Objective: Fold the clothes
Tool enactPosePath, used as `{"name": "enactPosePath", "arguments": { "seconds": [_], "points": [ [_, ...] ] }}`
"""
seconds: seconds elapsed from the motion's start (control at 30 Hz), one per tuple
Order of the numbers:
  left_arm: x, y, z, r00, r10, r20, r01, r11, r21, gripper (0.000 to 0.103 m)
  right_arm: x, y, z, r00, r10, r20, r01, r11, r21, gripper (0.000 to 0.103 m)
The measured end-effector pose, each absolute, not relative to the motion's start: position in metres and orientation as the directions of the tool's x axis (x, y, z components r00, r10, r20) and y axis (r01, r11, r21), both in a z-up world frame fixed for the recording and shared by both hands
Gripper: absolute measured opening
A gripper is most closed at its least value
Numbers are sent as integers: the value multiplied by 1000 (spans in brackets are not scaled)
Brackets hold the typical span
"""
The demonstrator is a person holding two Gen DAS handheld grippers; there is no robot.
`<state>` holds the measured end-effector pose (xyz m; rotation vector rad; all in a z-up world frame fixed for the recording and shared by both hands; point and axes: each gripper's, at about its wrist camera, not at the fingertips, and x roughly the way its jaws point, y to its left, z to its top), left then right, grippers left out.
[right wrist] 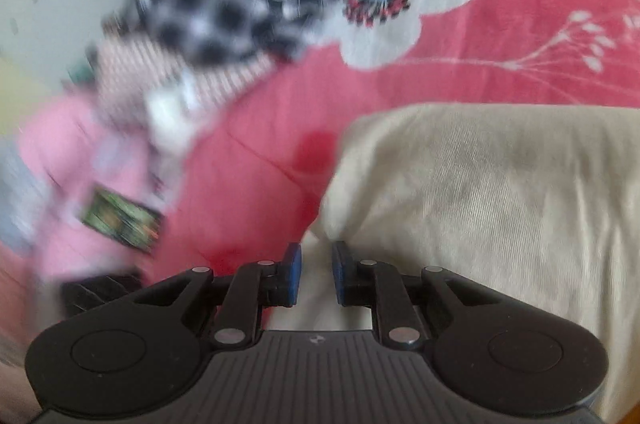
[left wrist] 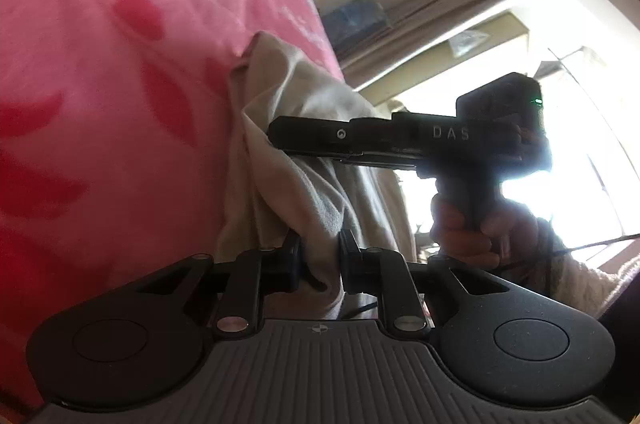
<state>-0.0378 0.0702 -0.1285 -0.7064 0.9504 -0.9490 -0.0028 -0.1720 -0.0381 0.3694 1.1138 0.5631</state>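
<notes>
The cream-coloured soft cotton garment point(left wrist: 316, 160) hangs stretched between the two claws, lifted off the pink fleece blanket with its big white flower print point(left wrist: 100, 72). The left gripper point(left wrist: 320, 264) is clenched on a bunched fold of it, the cloth pinched right between its dark pads and rising away ahead of the fingers. The right gripper point(right wrist: 316, 274) has cream cloth lying between its blue-padded fingers point(right wrist: 294, 274), but a gap shows between the pads; seen from the left wrist view, its jaws look pressed together on the cloth's upper edge, so I judge it is holding, though loosely seen.

The garment's long run goes from the left claw up and forward to the right claw, which sits ahead of and slightly right of the left one, held in a person's hand point(left wrist: 472, 224). Ahead and to the right of the right claw, the rest of the cloth spreads as a broad slack panel point(right wrist: 500, 204) with a rounded edge toward the blanket.

Open pink blanket lies ahead and left of both claws. Further ahead-left of the right claw, a blurred heap of black-and-white checked and striped clothes point(right wrist: 224, 8) crowds that side, so the free room lies nearer the flower.
</notes>
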Motion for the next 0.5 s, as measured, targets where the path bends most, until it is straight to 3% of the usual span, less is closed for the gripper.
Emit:
{"name": "enactPosePath", "arguments": {
  "seconds": [0.2,0.23,0.27,0.43,0.5],
  "points": [
    [-48,73,-106,314,-870,-380,398,484,-779,28,2,-181,-16,378,595,-709,-268,804,531,19],
    [-50,72,-104,320,-865,-386,413,494,-765,27,1,-186,-10,403,594,-696,-270,804,530,19],
    [-52,71,-103,321,-862,-392,426,501,-753,17,2,-190,-4,422,592,-686,-278,805,524,19],
    [-53,73,-112,311,-862,-400,415,502,-759,16,14,-181,-2,434,529,-729,-356,844,401,18],
    [-54,75,-107,326,-849,-415,421,523,-741,16,21,-171,-12,471,430,-770,-360,891,277,14]
  ]
}}
